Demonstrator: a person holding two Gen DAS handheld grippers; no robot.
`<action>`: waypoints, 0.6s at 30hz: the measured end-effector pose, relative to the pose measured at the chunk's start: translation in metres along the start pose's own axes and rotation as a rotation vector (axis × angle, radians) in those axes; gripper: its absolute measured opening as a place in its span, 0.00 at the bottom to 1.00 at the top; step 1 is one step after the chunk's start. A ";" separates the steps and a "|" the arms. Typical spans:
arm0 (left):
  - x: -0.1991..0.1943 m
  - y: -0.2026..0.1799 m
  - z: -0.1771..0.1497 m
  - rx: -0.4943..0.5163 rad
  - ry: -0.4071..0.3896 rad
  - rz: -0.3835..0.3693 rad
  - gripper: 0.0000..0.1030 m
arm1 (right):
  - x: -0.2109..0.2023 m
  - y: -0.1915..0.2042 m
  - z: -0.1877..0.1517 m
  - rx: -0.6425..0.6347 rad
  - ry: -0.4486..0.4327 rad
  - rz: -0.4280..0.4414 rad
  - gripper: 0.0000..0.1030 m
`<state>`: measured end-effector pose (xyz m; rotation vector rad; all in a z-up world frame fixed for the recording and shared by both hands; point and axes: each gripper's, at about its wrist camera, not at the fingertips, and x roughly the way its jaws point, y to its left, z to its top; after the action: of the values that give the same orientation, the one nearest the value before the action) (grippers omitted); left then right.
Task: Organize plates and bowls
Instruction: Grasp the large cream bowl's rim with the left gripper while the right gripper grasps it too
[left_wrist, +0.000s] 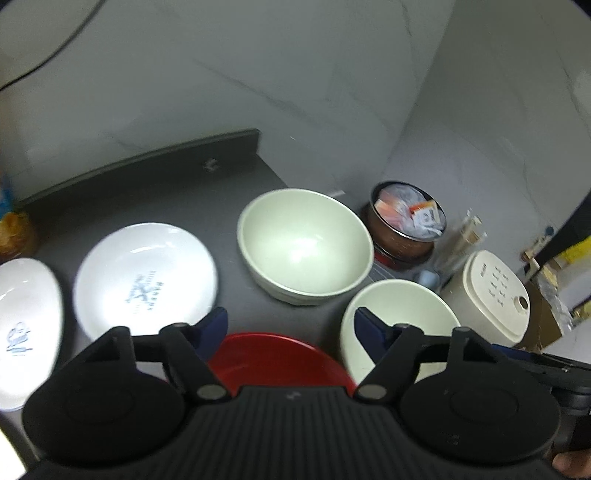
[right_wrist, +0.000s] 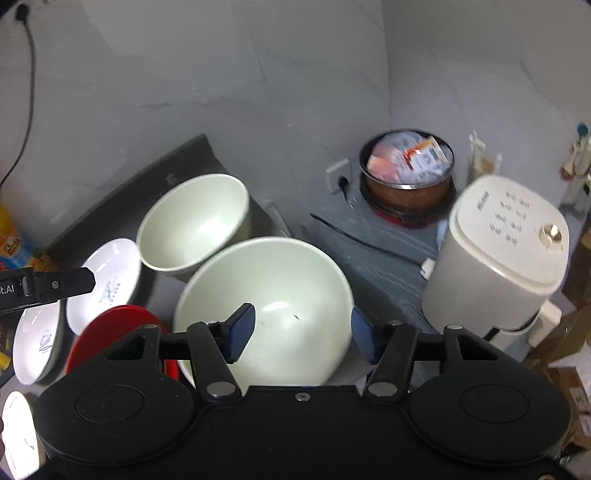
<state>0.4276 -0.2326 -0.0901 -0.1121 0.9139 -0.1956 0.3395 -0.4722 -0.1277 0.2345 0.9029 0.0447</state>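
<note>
Two pale bowls (left_wrist: 304, 247), two white plates (left_wrist: 146, 277), one red plate (left_wrist: 277, 358); both tools (left_wrist: 290, 326) (right_wrist: 303, 328) gape, holding nothing.

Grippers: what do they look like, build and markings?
Both alike: left gripper and right gripper have matte black bodies, two round housings, black linkage arms with silver pivot pins, and dark blue pads. The left's centre deck is ribbed. No cables or sleeves visible.
</note>
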 end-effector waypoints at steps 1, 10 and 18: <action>0.004 -0.003 0.000 0.006 0.008 -0.006 0.67 | 0.002 -0.003 -0.001 0.008 0.007 -0.003 0.53; 0.054 -0.031 0.002 0.102 0.105 -0.069 0.48 | 0.023 -0.024 -0.012 0.071 0.089 -0.015 0.40; 0.087 -0.044 0.006 0.153 0.180 -0.080 0.36 | 0.041 -0.028 -0.015 0.096 0.145 0.004 0.34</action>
<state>0.4785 -0.2939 -0.1461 0.0111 1.0708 -0.3535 0.3517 -0.4913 -0.1742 0.3262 1.0504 0.0224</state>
